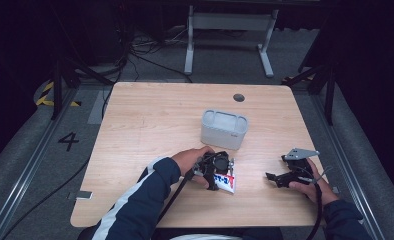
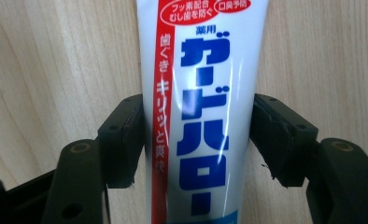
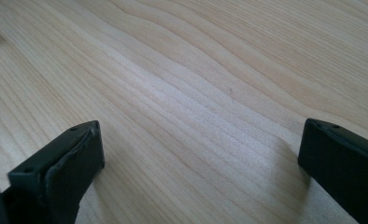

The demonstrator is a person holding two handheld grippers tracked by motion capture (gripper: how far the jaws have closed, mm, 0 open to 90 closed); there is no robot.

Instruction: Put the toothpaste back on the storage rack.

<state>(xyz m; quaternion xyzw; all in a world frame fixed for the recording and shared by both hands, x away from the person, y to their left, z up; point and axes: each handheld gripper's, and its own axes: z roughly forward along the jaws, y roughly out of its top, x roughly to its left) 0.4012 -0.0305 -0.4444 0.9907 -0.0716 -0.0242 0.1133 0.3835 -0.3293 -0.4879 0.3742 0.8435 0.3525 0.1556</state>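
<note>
A white toothpaste tube [image 2: 205, 70] with blue and red Japanese lettering lies flat on the wooden table [image 1: 150, 115] near its front edge. In the high view the tube [image 1: 226, 183] sits under my left gripper [image 1: 216, 172], which points down at it. My left gripper [image 2: 198, 135] has both black pads pressed against the tube's two sides, shut on it. Off to the right, my right gripper [image 1: 272, 176] rests low over bare wood. In the right gripper view my right gripper [image 3: 201, 140] stands wide open, holding nothing.
A grey open-topped plastic bin [image 1: 224, 129] stands just behind the left hand, mid-table. A round cable hole [image 1: 239, 97] marks the far edge. Bare wood spreads across the table's left half. Beyond the table are floor cables and a white desk frame [image 1: 230, 22].
</note>
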